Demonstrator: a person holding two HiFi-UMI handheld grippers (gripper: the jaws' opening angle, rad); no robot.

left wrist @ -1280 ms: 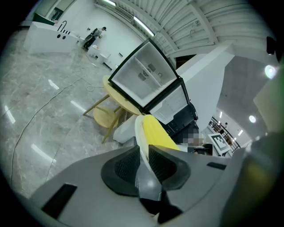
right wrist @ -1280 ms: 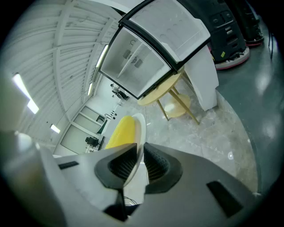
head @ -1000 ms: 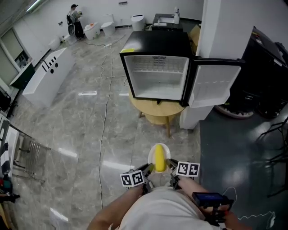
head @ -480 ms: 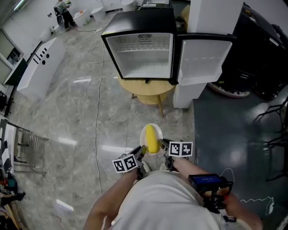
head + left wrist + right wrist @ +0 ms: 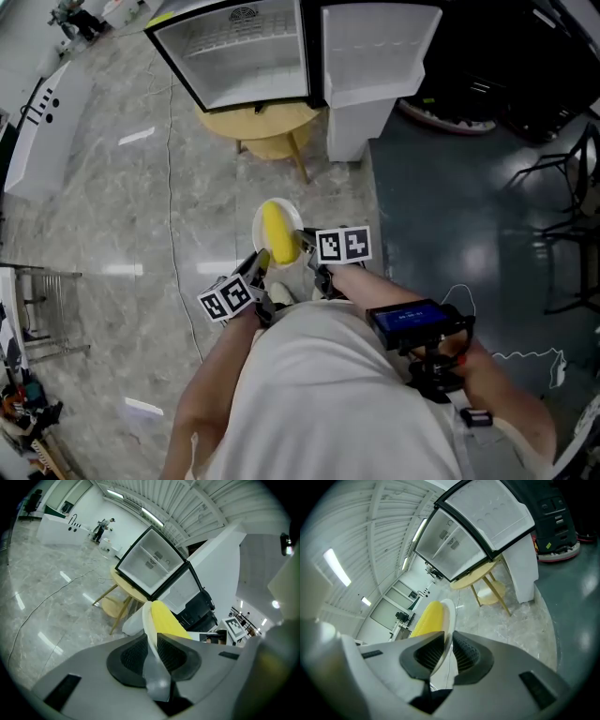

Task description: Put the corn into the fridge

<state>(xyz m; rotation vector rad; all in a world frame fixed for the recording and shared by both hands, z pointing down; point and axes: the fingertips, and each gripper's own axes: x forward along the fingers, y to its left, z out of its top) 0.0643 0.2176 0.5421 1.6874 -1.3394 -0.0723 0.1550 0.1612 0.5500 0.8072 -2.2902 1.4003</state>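
Note:
A yellow corn cob (image 5: 278, 232) lies on a small white plate (image 5: 284, 205) held in front of the person's body. My left gripper (image 5: 260, 260) is shut on the plate's left rim, and my right gripper (image 5: 305, 246) is shut on its right rim. The left gripper view has the plate (image 5: 147, 630) pinched between the pads, corn (image 5: 166, 620) just beyond. In the right gripper view the plate's edge (image 5: 449, 616) sits between the pads, beside the corn (image 5: 429, 617). The small black fridge (image 5: 246, 52) stands ahead on a round wooden table (image 5: 267, 127), its door (image 5: 380, 42) swung open to the right, its inside white.
A cable (image 5: 171, 141) runs along the shiny stone floor left of the table. A white block (image 5: 354, 127) stands under the open door. Dark equipment (image 5: 506, 56) fills the back right. A white counter (image 5: 37, 131) and a metal rack (image 5: 37, 309) are at the left.
The plate with the corn has been carried forward; the fridge and table are nearer and higher in the head view. Both grippers keep their hold on the plate.

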